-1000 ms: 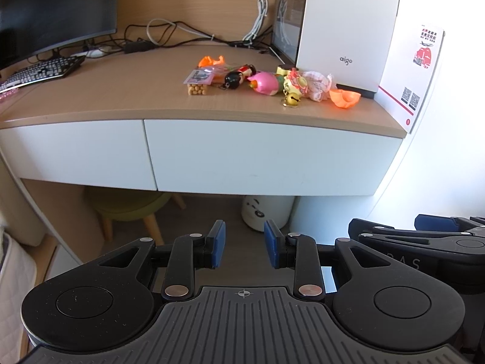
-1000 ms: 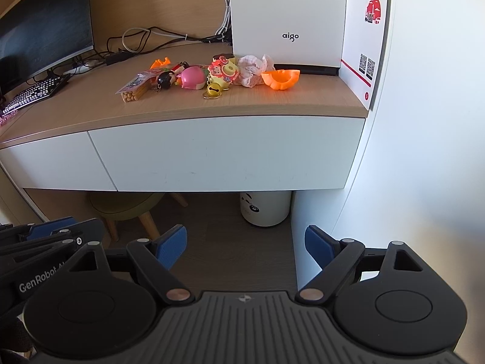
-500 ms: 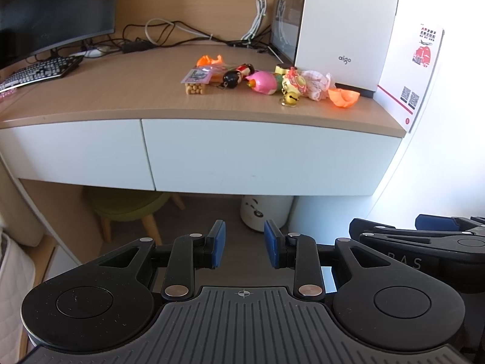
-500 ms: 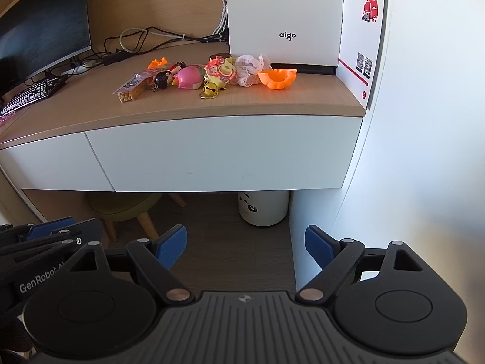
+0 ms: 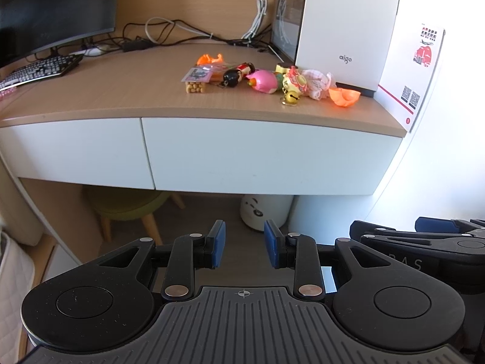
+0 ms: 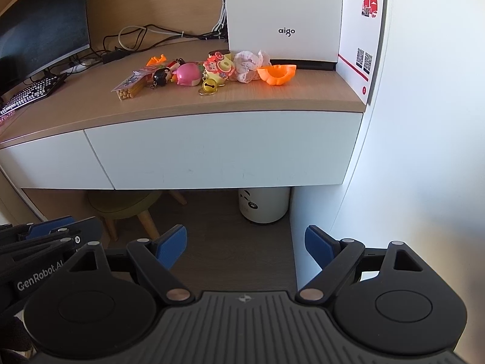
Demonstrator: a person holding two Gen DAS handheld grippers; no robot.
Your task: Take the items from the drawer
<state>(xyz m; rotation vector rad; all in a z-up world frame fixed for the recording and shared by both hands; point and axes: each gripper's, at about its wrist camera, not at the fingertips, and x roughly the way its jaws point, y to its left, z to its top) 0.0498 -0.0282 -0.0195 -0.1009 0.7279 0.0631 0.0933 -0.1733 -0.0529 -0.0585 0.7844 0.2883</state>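
At nine o'clock on the worktop (image 5: 127,97) lie a keyboard (image 5: 39,68) and a dark monitor (image 5: 54,6). Below the worktop edge, the narrow left drawer (image 5: 72,148) and the wide right drawer (image 5: 266,157) are both closed. Toward twelve o'clock a row of small toys runs across the worktop: a packet of yellow sticks (image 6: 128,86), a black-headed doll (image 5: 238,74), a pink toy (image 6: 188,74), a yellow bell (image 6: 209,86) and an orange cup (image 6: 276,74), ending by the white case (image 6: 285,12). The left gripper (image 5: 244,247) is empty, its jaws a narrow gap apart; the right gripper (image 6: 245,247) is empty too, jaws wide apart. Only the left wrist view shows bedding (image 5: 13,276) at eight o'clock; only the right wrist view shows the whole bin (image 6: 263,204) under the worktop.
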